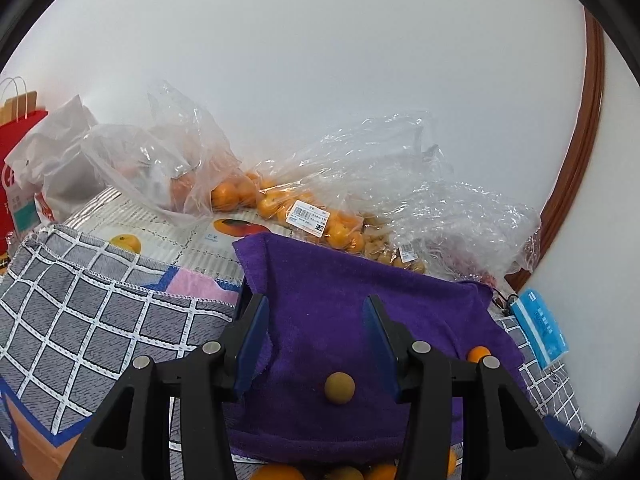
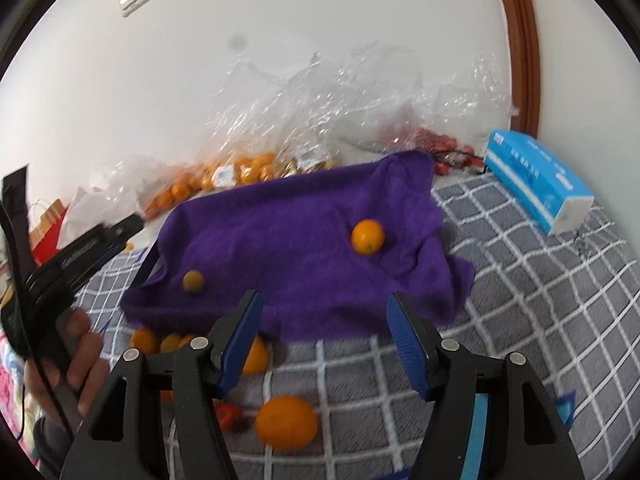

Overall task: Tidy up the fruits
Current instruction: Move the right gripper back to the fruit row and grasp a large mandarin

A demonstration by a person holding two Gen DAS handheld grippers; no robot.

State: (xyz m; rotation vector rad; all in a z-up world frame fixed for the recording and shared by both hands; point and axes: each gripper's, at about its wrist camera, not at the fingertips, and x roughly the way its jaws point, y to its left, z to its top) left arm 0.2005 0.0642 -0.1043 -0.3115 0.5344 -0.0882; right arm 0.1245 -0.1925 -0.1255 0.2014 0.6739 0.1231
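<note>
Two fruits lie on the purple towel (image 2: 288,240), which is spread over a grey checked cloth (image 2: 520,300): a small orange (image 2: 368,237) at about two o'clock from the towel's middle, and a smaller yellow-brown fruit (image 2: 193,280) at about eight o'clock, near the towel's left edge. In the left wrist view that yellow-brown fruit (image 1: 339,387) sits on the towel (image 1: 340,300) between the fingers of the left gripper (image 1: 316,306), touching neither; the jaws stand apart with nothing clamped. The right gripper (image 2: 324,300) is likewise apart and empty, poised over the towel's near edge. At six o'clock from the towel, on the checked cloth, rests a large orange (image 2: 286,422), with more oranges (image 2: 160,342) half under the towel's lower left hem and something small and red (image 2: 229,414) beside them. A hand (image 2: 72,364) at nine o'clock grips the left gripper's handle. Beyond the towel, at twelve o'clock, clear plastic bags (image 1: 304,200) hold heaps of oranges and paler fruit. A blue tissue pack (image 2: 538,184) lies at two o'clock, near a brown door frame (image 2: 520,40).
</note>
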